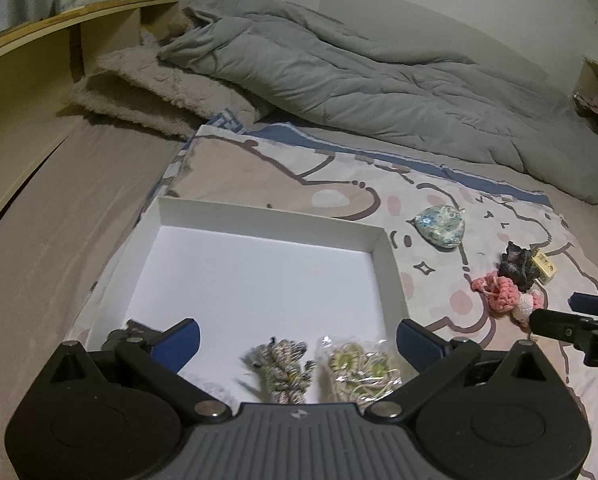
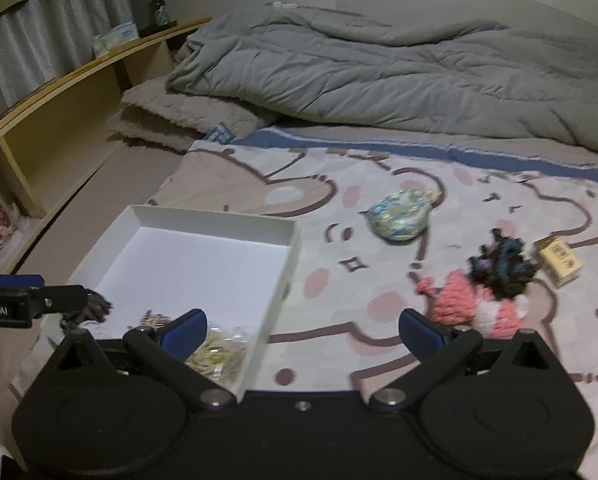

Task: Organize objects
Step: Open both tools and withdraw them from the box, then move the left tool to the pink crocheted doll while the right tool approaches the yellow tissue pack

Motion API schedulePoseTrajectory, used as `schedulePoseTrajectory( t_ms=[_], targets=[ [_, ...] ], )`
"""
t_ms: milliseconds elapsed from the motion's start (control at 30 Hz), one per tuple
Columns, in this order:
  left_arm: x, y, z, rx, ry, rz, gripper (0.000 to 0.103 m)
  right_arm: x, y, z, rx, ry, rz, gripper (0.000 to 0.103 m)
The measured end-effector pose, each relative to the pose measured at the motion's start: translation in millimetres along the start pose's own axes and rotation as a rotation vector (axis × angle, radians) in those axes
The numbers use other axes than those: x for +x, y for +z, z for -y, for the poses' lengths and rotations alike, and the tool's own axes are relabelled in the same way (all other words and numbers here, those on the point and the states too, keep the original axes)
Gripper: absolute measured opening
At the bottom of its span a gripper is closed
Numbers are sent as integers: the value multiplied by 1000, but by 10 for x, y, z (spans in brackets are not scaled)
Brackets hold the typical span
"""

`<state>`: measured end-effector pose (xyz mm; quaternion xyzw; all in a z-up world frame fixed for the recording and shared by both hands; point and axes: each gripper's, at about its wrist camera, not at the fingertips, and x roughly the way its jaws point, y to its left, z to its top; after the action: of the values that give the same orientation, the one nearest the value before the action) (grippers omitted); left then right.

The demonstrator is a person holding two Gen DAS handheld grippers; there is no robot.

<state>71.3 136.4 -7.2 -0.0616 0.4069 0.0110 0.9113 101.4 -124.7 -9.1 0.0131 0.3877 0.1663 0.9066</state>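
Note:
A white shallow box (image 1: 275, 216) lies on a cartoon-print sheet; it also shows in the right wrist view (image 2: 215, 216). Inside its near end lie a braided cord bundle (image 1: 283, 368) and a bagged green-yellow bundle (image 1: 359, 368), which also shows in the right wrist view (image 2: 219, 352). My left gripper (image 1: 297, 340) is open and empty above them. My right gripper (image 2: 303, 330) is open and empty over the box's right wall. On the sheet lie a floral pouch (image 2: 401, 214), a pink crochet piece (image 2: 471, 304), a dark yarn ball (image 2: 503, 268) and a small yellow box (image 2: 559, 260).
A grey duvet (image 1: 379, 76) and a fuzzy beige blanket (image 1: 151, 88) are heaped at the back of the bed. A wooden headboard shelf (image 1: 39, 40) runs along the left with a tissue box and a bottle on it.

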Motion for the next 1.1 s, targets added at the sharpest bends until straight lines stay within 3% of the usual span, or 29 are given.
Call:
schedulePoseTrajectory(
  t_ms=[567, 1100],
  targets=[
    [327, 156, 796, 48, -65, -5, 103, -253, -1, 1065, 109, -152, 61, 103],
    [697, 176, 1836, 181, -146, 33, 103, -205, -143, 2044, 253, -295, 73, 103]
  ],
)
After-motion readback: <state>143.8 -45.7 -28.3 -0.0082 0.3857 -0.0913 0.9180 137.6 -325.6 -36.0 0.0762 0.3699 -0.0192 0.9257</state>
